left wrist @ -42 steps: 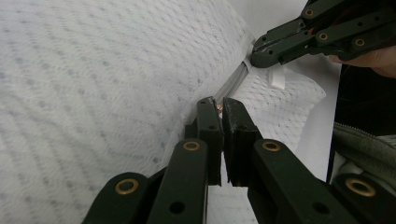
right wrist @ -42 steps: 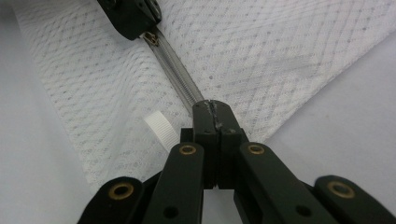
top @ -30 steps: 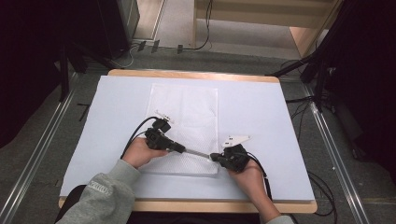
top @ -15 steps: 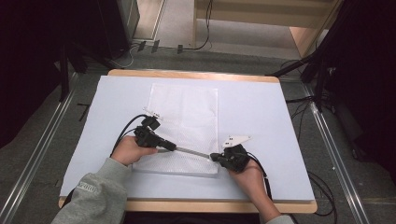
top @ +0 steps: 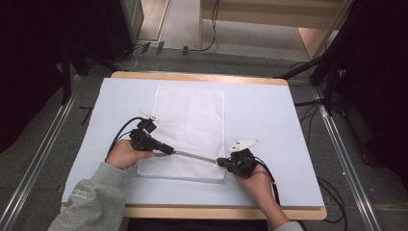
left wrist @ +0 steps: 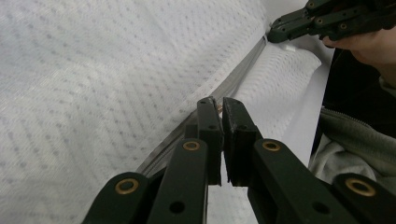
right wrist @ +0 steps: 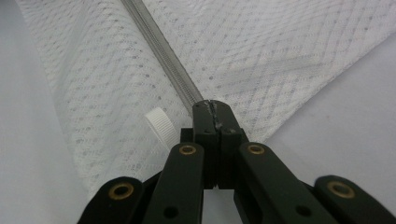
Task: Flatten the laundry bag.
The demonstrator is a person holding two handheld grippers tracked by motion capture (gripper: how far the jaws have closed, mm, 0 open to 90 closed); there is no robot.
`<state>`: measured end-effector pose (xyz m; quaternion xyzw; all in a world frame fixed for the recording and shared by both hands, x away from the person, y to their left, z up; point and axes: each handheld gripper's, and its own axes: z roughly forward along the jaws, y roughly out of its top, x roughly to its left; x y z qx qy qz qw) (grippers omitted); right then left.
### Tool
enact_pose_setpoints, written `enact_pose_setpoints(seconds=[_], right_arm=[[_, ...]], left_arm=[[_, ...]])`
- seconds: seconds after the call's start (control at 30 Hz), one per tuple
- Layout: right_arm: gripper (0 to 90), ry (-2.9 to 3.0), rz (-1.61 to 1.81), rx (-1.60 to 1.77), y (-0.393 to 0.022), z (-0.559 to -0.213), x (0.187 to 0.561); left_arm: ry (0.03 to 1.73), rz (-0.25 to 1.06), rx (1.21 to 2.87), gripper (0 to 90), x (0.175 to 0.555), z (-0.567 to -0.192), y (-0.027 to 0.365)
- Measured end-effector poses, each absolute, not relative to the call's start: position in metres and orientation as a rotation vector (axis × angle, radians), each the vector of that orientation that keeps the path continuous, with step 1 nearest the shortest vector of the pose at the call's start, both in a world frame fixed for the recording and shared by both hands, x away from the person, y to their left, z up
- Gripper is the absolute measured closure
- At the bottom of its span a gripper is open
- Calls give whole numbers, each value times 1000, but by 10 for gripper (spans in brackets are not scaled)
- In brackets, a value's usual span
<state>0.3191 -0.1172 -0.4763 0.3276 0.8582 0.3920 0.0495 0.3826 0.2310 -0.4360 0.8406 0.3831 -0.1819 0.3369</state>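
A white mesh bag (top: 188,130) lies flat on the pale worktop (top: 269,120), its near end raised into a taut line between two hand-held tools — the step in hand looks like working the zipper (top: 195,155) that runs along that near edge. The left claw (top: 169,150), at the bag's near-left, is pinched shut on what appears to be the zipper's slider or pull, while the right claw (top: 220,162), at the bag's near-right corner, is clamped tight on the end of the zipper tape, anchoring it. Judged from this, the slider sits well along toward the left side of the bag, and the next move calls for a steady pull along the zipper's line, away from the right claw, with the anchor kept firm so the mesh does not bunch or lift. The high view gives the whole layout: both hands, the bag's full outline and the zipper strung between the tools. The left gripper view adds what that one cannot — the left claw (left wrist: 221,105) closed on a small metal piece on the grey zipper (left wrist: 238,79), with the right claw (left wrist: 273,35) at the far end. The right gripper view shows the right claw (right wrist: 212,106) biting the zipper's (right wrist: 161,53) end, and a small white ribbed tab (right wrist: 161,127) just beside the claw, on the bag (right wrist: 261,51).
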Motion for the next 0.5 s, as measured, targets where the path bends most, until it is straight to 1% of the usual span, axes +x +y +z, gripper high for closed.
enact_pose_setpoints(seconds=[0.5], right_arm=[[900,2620,1199,1001,-118,-476,320]], left_arm=[[1027,-483,2187,879,381,-437,250]])
